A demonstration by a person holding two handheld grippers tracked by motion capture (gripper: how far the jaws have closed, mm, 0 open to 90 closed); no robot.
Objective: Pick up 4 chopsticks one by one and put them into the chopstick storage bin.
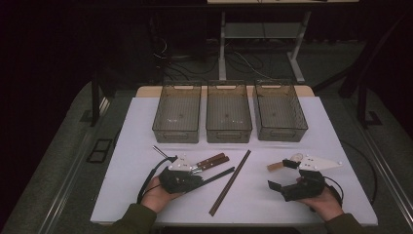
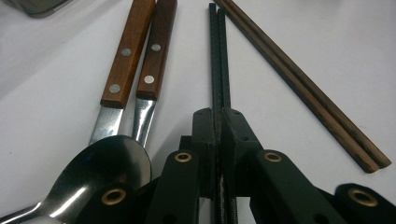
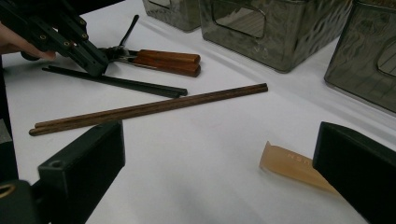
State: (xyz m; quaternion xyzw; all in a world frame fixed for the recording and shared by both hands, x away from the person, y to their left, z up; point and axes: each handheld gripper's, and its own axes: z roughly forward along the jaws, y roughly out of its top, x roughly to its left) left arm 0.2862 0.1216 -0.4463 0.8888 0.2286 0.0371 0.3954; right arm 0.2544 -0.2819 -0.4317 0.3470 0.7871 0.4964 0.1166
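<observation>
While sitting low on the white table (image 1: pixel 136 146), left gripper (image 2: pixel 218 140) squeezed tight on the black chopsticks (image 2: pixel 218 70), one jaw on each side, pads pressing in. Black chopsticks flat on the table, pointing away from the jaws. Just beside them, two brown chopsticks (image 2: pixel 303 86), lying slanted, not touching the jaws. On the other side, two spoons with wooden handles (image 2: pixel 137 51), side by side, shiny bowl close to the gripper. Over on the right, right gripper (image 3: pixel 219 186) wide apart, nothing between the jaws, a pale little scoop (image 3: pixel 292 165) lying near one jaw. Farther back, three see-through bins (image 1: pixel 229 113) in a row.
</observation>
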